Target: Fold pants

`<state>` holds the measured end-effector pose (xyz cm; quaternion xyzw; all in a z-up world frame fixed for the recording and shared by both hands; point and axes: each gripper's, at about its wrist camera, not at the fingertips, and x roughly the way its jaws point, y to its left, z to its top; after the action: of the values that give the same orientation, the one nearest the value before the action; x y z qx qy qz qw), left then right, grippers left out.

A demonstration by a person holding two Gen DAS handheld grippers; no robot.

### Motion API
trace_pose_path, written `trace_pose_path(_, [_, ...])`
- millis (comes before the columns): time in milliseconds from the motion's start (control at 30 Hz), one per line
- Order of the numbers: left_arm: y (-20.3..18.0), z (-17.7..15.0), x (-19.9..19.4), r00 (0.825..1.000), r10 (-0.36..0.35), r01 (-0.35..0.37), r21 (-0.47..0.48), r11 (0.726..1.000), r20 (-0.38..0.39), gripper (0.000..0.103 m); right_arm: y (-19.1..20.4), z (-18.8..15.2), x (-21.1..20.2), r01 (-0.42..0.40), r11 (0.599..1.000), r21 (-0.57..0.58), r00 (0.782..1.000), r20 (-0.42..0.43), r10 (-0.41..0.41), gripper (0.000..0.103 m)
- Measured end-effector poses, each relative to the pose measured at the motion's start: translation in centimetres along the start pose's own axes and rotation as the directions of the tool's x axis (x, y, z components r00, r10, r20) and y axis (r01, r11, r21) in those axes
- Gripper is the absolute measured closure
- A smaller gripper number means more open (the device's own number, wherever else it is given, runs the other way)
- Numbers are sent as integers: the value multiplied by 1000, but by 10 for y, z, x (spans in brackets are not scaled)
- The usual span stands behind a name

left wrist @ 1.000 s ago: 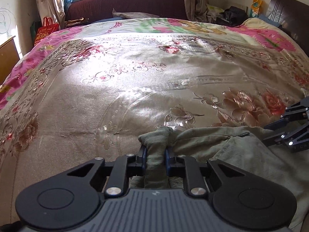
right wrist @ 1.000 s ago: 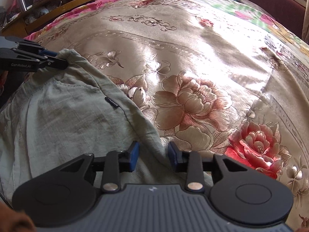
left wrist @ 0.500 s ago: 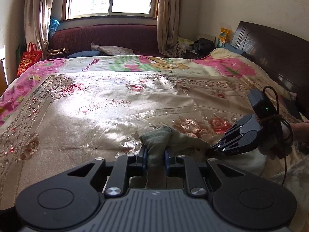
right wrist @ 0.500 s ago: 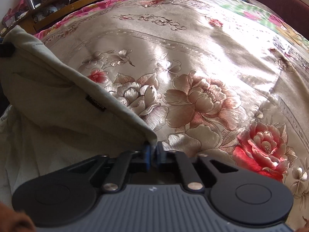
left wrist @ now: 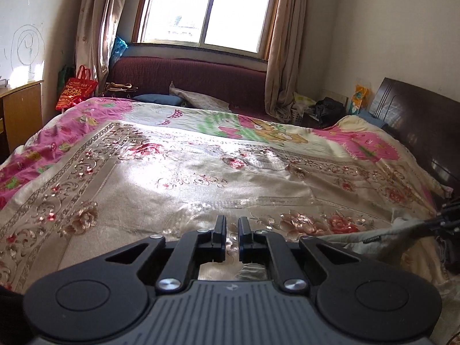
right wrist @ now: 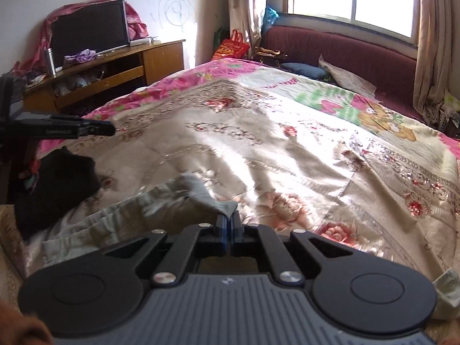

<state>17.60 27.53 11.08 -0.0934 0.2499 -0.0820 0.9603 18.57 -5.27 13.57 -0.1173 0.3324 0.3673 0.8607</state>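
Only one corner of the pants held, mid-lift, at the near edge of the bed.

Right gripper pinched tight on a fabric corner, rest slumped in a heap on the bedspread; left gripper parted slightly, holding nothing. Probably next: regrasp another waistband corner with the free tongs, then spread flat before any fold.

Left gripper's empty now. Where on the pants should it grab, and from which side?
Judging by the right wrist view, take the bunched free corner of the pants, opposite the right gripper's pinch. Bring the left gripper in low from its own side: that hump stands off the bedspread.
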Motion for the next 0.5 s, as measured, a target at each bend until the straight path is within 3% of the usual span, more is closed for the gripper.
trace_pose_path(67, [2,-24,-11,999,-18,17,-20,1000,-44,79,34,-34,2,-71,997,-10,994,-79,70,101])
trace_pose_path(133, [-5,-52,-11,994,8,-4,28,1000,-110,79,58,-73,20,-94,995,-22,980,-179,89,101])
trace_pose_path(233, [-16,-79,-5,982,-10,18,37,999,-189,79,88,-127,54,-96,993,-69,935,-347,67,96])
trace_pose_path(333, [-28,-98,-7,978,-34,43,35,998,-208,78,123,-140,45,-60,941,-332,957,-287,-40,94])
trace_pose_path(367, [-32,-104,-11,977,-36,45,39,998,-209,77,125,-135,40,-65,929,-363,960,-278,-42,91])
trace_pose_path(400, [-34,-109,-13,977,-40,49,37,998,-210,76,122,-129,35,-80,934,-349,961,-275,-20,84])
trace_pose_path(433, [-36,-113,-14,976,-46,54,33,998,-213,75,117,-119,30,-98,944,-314,961,-277,7,70])
trace_pose_path(500, [-39,-120,-14,975,-50,57,27,998,-217,75,101,-95,22,-108,971,-214,969,-240,55,65])
